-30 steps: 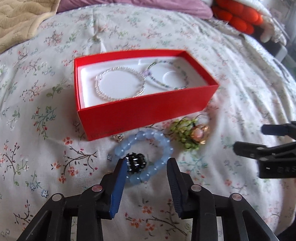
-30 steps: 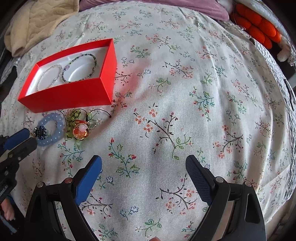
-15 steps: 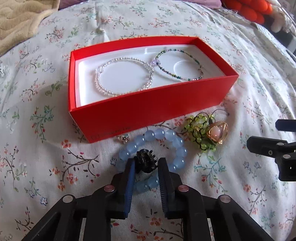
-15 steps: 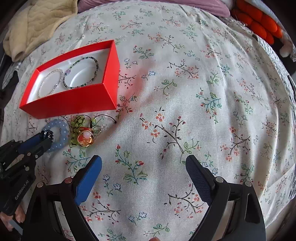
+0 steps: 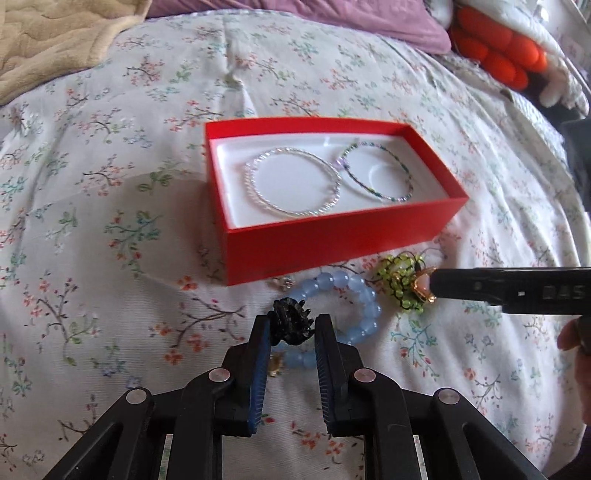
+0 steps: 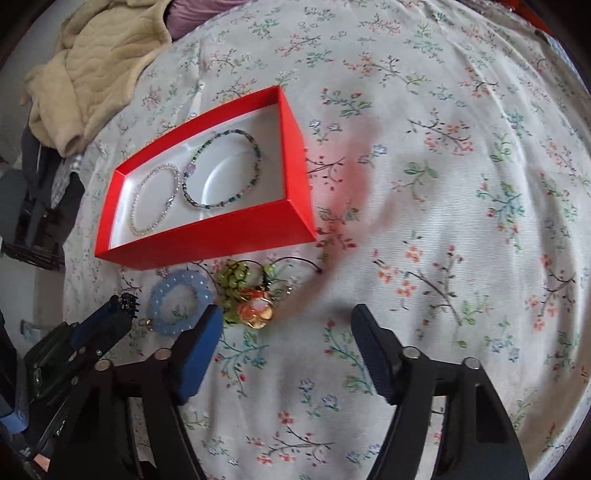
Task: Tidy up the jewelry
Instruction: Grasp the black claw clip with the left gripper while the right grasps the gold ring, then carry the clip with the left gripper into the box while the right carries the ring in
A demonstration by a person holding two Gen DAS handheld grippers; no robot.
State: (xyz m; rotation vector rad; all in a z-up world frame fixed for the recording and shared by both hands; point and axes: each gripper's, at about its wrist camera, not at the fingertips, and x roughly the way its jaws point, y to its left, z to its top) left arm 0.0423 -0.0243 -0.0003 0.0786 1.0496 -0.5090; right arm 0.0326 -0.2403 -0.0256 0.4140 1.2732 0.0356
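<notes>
A red box (image 5: 332,242) (image 6: 207,245) with a white lining holds a clear bead bracelet (image 5: 291,181) and a dark bead bracelet (image 5: 376,171). In front of it on the floral bedspread lie a blue bead bracelet (image 5: 354,295) (image 6: 181,301) and a green bead piece with a pink-gold charm (image 5: 400,284) (image 6: 255,310). My left gripper (image 5: 291,328) is shut on a black bead ornament (image 5: 290,321), lifted just above the blue bracelet. My right gripper (image 6: 288,325) is open, just in front of the charm.
A beige blanket (image 5: 55,40) (image 6: 96,62) lies at the far left. A purple pillow (image 5: 332,18) and an orange plush (image 5: 495,48) sit at the back. The bedspread (image 6: 443,184) stretches to the right of the box.
My left gripper closed on the black ornament and lifted it back from the box. My right gripper moved left toward the green piece and charm.
</notes>
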